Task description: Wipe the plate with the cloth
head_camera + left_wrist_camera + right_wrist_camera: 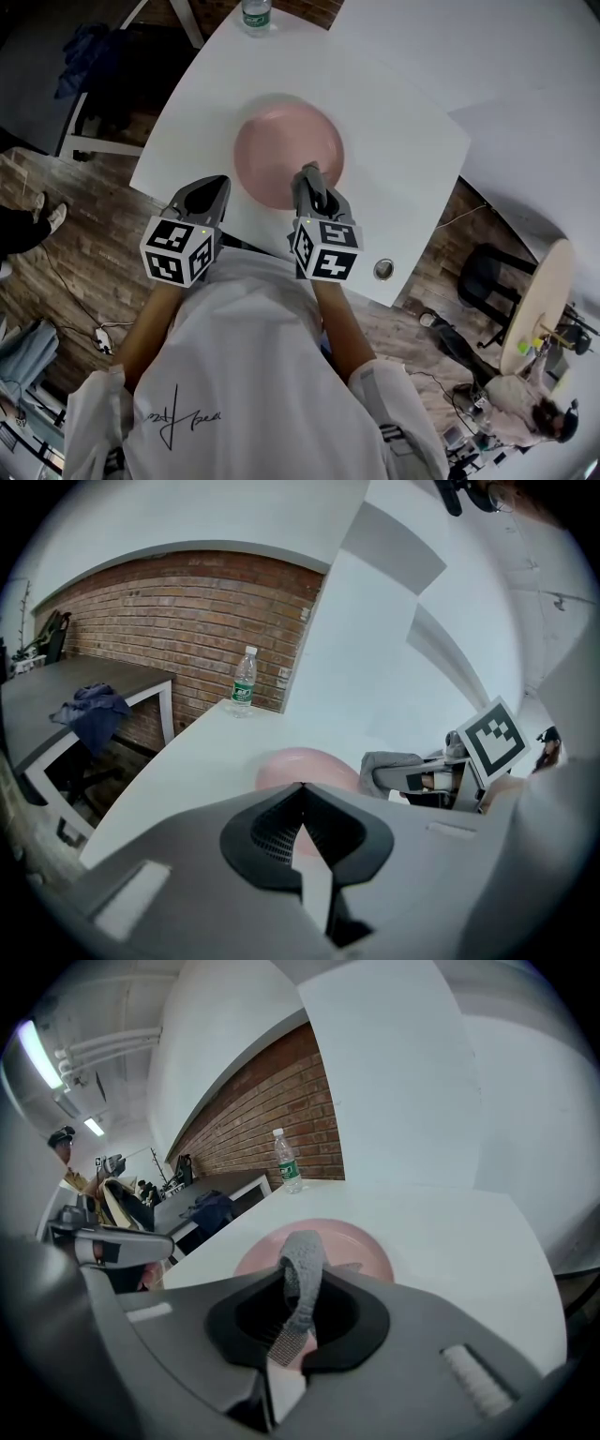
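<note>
A pink plate [281, 145] lies on the white table [394, 112], also seen as the plate [352, 1241] and the plate [305, 763]. My right gripper [307, 178] is over the plate's near rim, shut on a grey cloth [302, 1269] that folds up between its jaws. The cloth [386, 766] shows at the right gripper's tip in the left gripper view. My left gripper [208, 195] hovers over the table's near edge, left of the plate, shut with nothing in it.
A water bottle [256, 14] stands at the table's far edge, beyond the plate. A second white table [534, 141] adjoins on the right. A round wooden stool [539, 300] and a black chair [487, 277] stand on the floor at right. A desk with dark cloth [94, 714] is at left.
</note>
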`<action>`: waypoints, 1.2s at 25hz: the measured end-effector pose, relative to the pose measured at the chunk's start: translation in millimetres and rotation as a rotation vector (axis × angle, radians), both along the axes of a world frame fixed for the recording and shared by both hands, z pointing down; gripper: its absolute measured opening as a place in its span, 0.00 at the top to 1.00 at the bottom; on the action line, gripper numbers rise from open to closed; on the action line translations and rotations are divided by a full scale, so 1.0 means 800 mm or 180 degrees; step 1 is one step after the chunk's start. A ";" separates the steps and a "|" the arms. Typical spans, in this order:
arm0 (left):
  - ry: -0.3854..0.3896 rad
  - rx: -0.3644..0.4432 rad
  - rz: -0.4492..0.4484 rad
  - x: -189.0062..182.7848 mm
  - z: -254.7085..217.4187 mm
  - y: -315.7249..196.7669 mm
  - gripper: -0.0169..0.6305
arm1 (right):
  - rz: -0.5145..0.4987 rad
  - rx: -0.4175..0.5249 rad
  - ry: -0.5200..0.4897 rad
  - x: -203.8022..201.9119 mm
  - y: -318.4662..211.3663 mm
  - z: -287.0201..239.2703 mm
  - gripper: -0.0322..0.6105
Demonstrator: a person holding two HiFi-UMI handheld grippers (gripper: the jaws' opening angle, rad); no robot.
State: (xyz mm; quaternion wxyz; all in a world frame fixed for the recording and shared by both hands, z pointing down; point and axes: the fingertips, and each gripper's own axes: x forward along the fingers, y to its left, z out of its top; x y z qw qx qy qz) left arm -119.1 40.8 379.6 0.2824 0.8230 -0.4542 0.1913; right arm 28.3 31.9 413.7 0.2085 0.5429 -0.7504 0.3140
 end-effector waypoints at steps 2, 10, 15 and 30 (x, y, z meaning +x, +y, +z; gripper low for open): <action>0.0014 -0.0030 -0.0032 -0.001 0.001 -0.005 0.96 | -0.0010 -0.0009 0.0019 0.004 -0.005 0.002 0.91; 0.0028 -0.0185 -0.0060 -0.013 0.020 -0.026 0.97 | -0.0303 -0.0113 0.0102 -0.002 -0.024 0.018 0.91; 0.0048 -0.0280 -0.0009 0.000 0.035 -0.053 0.96 | -0.0502 -0.0265 0.0222 0.003 -0.042 0.036 0.91; -0.0042 -0.0713 0.0065 -0.009 0.091 -0.094 0.86 | -0.0401 -0.0587 0.0434 0.024 -0.091 0.077 0.91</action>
